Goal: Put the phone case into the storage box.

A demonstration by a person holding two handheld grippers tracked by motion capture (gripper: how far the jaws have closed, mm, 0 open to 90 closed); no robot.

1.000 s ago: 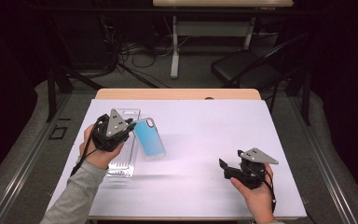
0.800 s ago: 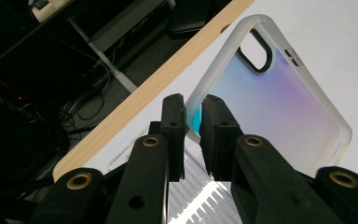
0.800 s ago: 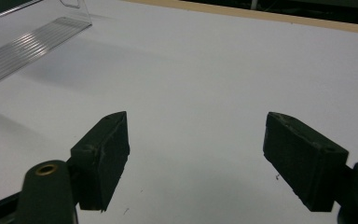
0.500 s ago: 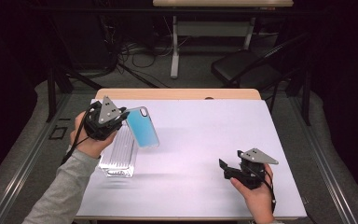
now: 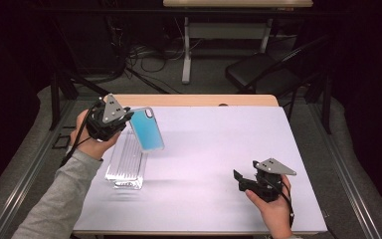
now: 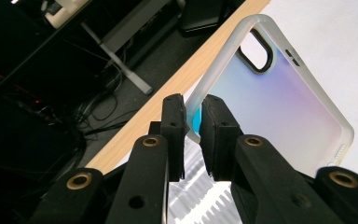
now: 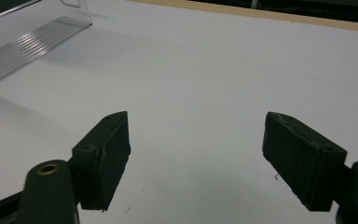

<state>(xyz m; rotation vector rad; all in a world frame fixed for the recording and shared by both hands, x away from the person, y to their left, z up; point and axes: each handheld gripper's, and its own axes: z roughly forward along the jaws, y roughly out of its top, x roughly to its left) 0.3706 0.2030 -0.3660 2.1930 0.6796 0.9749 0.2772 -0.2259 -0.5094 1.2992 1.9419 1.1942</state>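
Observation:
A blue phone case (image 5: 146,129) with a clear rim hangs tilted in the air above the table's left side. My left gripper (image 5: 125,121) is shut on its edge. In the left gripper view the two black pads pinch the case (image 6: 279,98) at its rim, near the camera cutout, and the left gripper (image 6: 193,122) holds it clear of the table. Below it lies a clear ribbed plastic tray (image 5: 125,162). My right gripper (image 5: 238,180) rests low over the table at the front right, with its jaws open and nothing between them (image 7: 196,154).
The white table top (image 5: 219,149) has a wooden far edge (image 5: 194,100). Beyond it are a dark chair (image 5: 258,74) and cables on the floor. The clear tray (image 7: 25,46) shows at the upper left of the right gripper view.
My left hand has lifted the phone case up and toward the far left, off the clear tray. The right hand has stayed where it was.

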